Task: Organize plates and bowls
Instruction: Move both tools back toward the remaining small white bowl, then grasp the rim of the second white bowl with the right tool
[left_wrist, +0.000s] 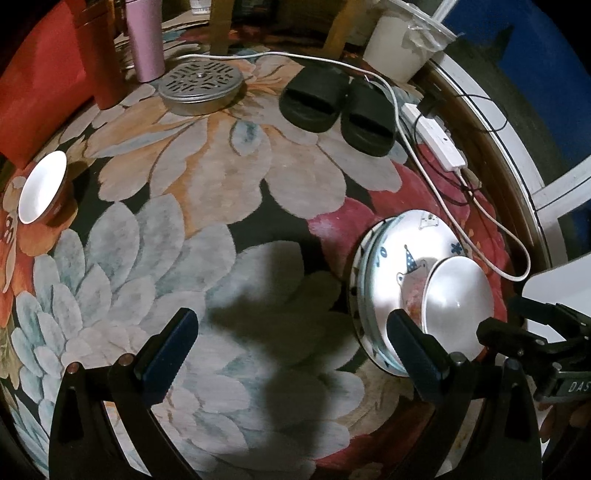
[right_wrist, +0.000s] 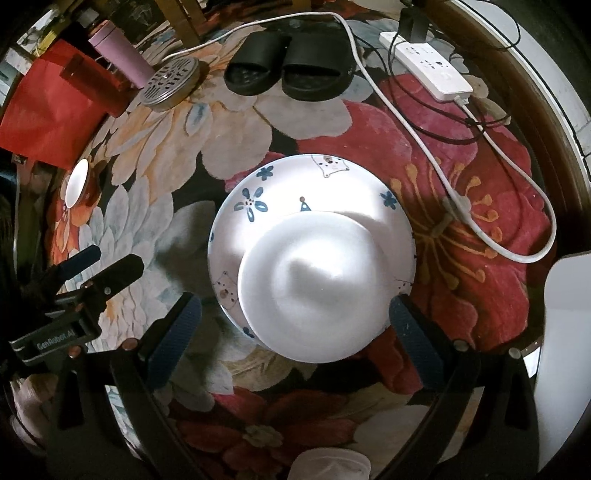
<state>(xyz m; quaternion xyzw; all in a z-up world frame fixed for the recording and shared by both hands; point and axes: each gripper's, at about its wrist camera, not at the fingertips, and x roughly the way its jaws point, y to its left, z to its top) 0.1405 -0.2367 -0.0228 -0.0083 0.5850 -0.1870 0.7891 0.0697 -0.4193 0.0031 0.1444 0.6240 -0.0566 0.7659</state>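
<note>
A stack of blue-flowered plates lies on the floral rug, with a plain white bowl resting on its near side. My right gripper hovers over that bowl, open; its fingers stand either side of the bowl without touching it. In the left wrist view the same plates and white bowl are at the right. My left gripper is open over bare rug, left of the stack. A small bowl, white inside and dark red outside, sits alone far left.
Black slippers, a perforated metal tin, a pink bottle, a red bag and a white bucket line the rug's far side. A power strip and white cable lie right of the plates.
</note>
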